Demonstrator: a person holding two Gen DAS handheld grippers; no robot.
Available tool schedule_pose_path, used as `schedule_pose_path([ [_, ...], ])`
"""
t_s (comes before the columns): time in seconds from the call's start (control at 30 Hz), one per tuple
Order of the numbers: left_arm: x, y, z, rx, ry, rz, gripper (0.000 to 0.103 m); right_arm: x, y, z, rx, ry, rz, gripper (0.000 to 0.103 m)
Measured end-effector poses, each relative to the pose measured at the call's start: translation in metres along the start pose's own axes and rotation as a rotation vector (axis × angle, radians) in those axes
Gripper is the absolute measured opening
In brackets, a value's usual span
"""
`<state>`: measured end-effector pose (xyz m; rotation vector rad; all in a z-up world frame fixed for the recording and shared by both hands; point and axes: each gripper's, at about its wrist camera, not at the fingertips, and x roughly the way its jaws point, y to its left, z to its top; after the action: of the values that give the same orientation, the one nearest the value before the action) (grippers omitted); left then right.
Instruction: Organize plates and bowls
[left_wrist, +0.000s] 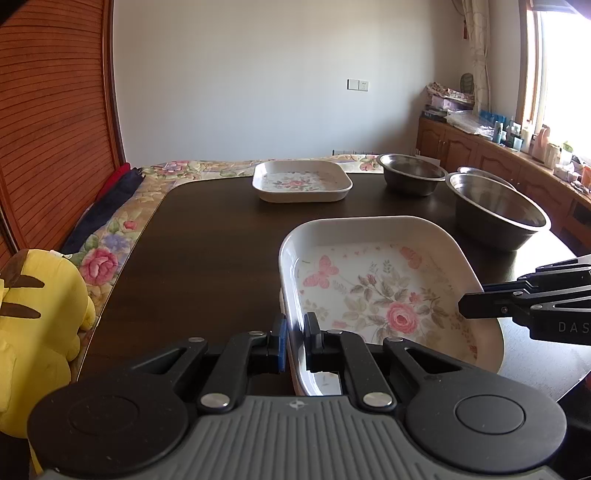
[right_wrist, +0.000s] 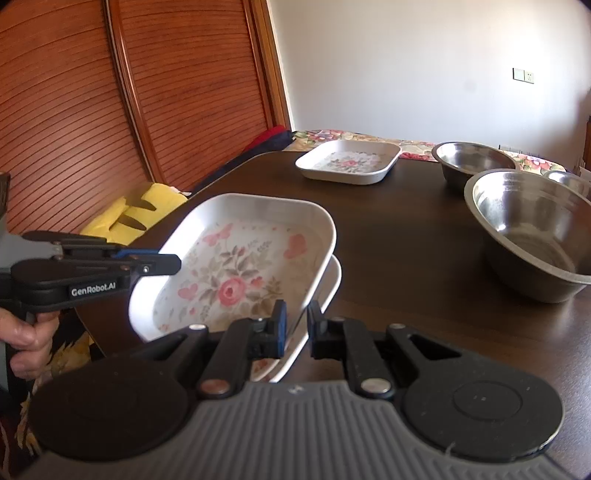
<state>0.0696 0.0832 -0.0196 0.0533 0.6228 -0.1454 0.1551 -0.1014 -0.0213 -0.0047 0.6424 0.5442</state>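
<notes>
A square white plate with a pink rose pattern (left_wrist: 376, 295) (right_wrist: 236, 273) is held tilted just above a matching plate (right_wrist: 328, 288) lying on the dark table (left_wrist: 207, 258). My left gripper (left_wrist: 295, 341) is shut on the upper plate's near-left rim and shows in the right wrist view as the left gripper (right_wrist: 166, 264). My right gripper (right_wrist: 295, 326) pinches the opposite rim; in the left wrist view the right gripper (left_wrist: 465, 306) reaches in from the right. A third floral plate (left_wrist: 301, 181) (right_wrist: 349, 160) sits at the far side.
Three steel bowls stand at the right: a large bowl (left_wrist: 498, 210) (right_wrist: 535, 229), a medium bowl (left_wrist: 412, 173) (right_wrist: 472, 162) and a smaller bowl (right_wrist: 569, 182) behind. A yellow plush toy (left_wrist: 37, 314) lies off the table's left edge on a floral bedcover (left_wrist: 110, 240). A hand (right_wrist: 29, 332) holds the left tool.
</notes>
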Motion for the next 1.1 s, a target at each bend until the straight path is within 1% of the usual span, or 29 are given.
schedule_pose_path([
  [0.43,0.009,0.004,-0.001,-0.002,0.011,-0.007,0.01,0.002,0.006,0.002,-0.016,0.003,-0.015,0.014],
  [0.63,0.011,0.004,-0.004,-0.006,0.008,-0.005,0.01,0.004,0.014,-0.001,-0.083,-0.001,-0.048,0.02],
  [0.83,0.011,0.003,-0.004,-0.006,0.002,-0.001,0.01,0.005,0.011,-0.003,-0.072,0.001,-0.039,0.02],
  [0.97,0.008,0.004,-0.004,-0.007,-0.009,-0.004,0.01,0.001,0.007,-0.002,-0.06,-0.016,-0.032,0.02],
  [1.03,0.006,0.005,-0.002,-0.008,-0.015,-0.006,0.011,-0.002,0.007,0.0,-0.054,-0.029,-0.031,0.02],
  [1.1,0.003,0.006,0.0,-0.008,-0.025,-0.008,0.015,-0.004,0.007,0.002,-0.055,-0.039,-0.028,0.02],
])
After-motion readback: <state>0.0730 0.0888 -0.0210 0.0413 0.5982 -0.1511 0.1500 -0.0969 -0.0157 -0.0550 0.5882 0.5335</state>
